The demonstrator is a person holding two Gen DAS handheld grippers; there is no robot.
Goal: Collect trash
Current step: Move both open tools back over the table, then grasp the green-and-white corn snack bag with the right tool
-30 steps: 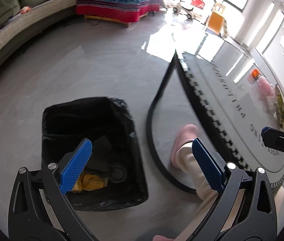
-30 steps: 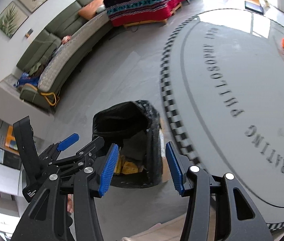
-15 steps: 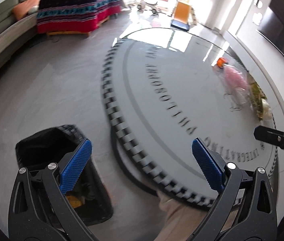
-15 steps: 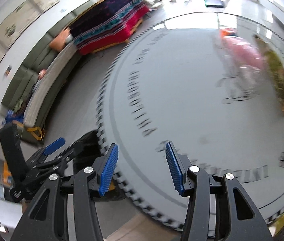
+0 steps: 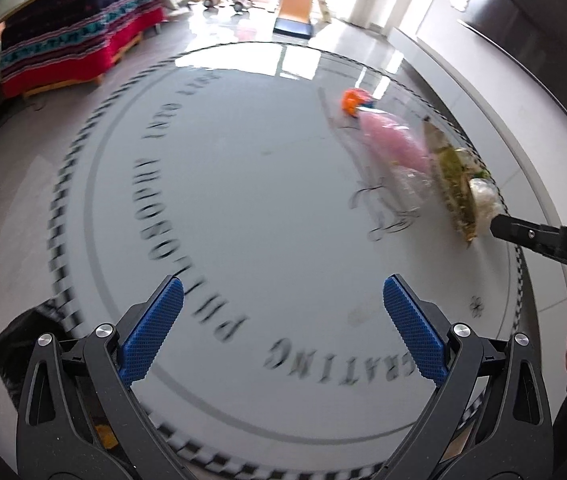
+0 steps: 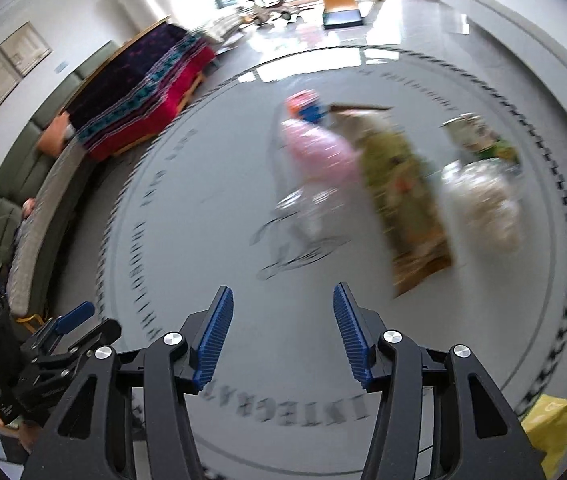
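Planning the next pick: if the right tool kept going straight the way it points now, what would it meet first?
Probably the bare table top, then the clear plastic bag with pink contents. The right tool is open and empty. Blur leaves depth unclear.

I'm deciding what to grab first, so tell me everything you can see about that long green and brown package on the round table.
The green and brown package is a long, flat wrapper, olive green over most of its length with a tan-brown near end and small orange marks; print is too blurred to read. It looks like paper or foil. It lies flat on the round grey table, running away from the camera, between the pink-filled clear bag and the white crumpled bag. Whether they touch it is unclear. Neither gripper touches it.
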